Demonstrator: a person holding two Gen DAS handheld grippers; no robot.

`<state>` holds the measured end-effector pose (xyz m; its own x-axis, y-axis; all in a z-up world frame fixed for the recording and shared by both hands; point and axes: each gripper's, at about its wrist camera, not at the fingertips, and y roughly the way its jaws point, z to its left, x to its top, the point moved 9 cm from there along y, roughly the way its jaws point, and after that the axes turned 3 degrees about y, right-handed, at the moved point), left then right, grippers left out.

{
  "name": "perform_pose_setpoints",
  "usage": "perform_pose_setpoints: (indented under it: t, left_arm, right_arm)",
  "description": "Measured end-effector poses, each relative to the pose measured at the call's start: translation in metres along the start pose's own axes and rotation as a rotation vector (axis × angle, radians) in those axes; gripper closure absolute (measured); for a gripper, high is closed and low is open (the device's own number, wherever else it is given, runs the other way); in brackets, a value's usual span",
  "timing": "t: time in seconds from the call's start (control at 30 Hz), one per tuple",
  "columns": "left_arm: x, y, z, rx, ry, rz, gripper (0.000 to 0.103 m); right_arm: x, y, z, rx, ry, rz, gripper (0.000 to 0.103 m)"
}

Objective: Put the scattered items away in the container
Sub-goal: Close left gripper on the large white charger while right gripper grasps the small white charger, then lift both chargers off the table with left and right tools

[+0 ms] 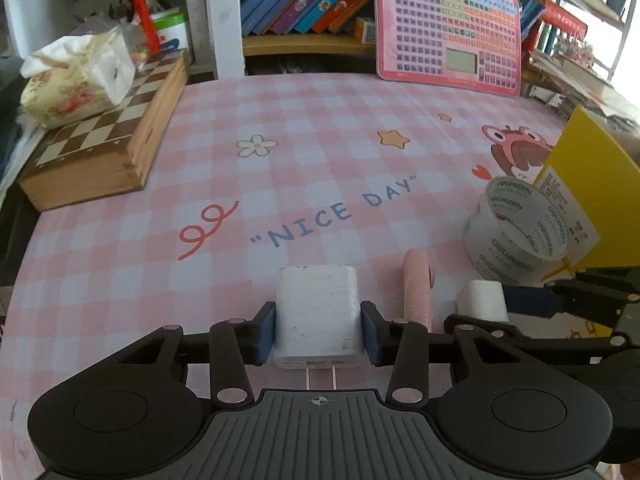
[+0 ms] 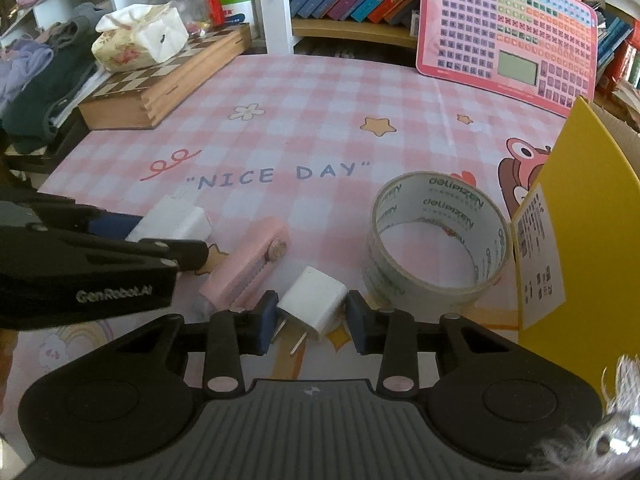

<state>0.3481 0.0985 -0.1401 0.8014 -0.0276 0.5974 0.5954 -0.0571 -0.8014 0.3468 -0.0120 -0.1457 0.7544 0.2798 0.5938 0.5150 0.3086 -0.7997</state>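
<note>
Chargers gripped, one per gripper.
Left gripper clamps the large white charger; right gripper clamps the small white charger.

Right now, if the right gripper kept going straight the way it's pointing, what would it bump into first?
The right gripper is already shut on the small white charger. Straight ahead looks like bare pink tablecloth; the tape roll sits just right of that line, though depth is unclear.

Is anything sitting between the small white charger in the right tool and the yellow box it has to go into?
Yes. The roll of clear tape lies on the tablecloth between the small white charger, gripped by the right tool, and the yellow box. The tape sits close against the box's wall, so the charger would likely have to be lifted over it.
</note>
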Motion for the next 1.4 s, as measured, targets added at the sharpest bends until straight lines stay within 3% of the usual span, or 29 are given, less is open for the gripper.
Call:
perform_pose_setpoints:
  t: [0.63,1.4]
  left_arm:
    - [-0.026,-0.071,0.003,-0.037,-0.106,-0.075,0.061]
    - [-0.086,-0.174,-0.027,-0.194,-0.209,-0.151,0.061]
  right_arm:
    - [-0.016,-0.059,0.007,0.047,-0.022,-0.036,0.068]
    - [-0.070,-0.156,0.037,0.121,-0.065,-0.092,0.068]
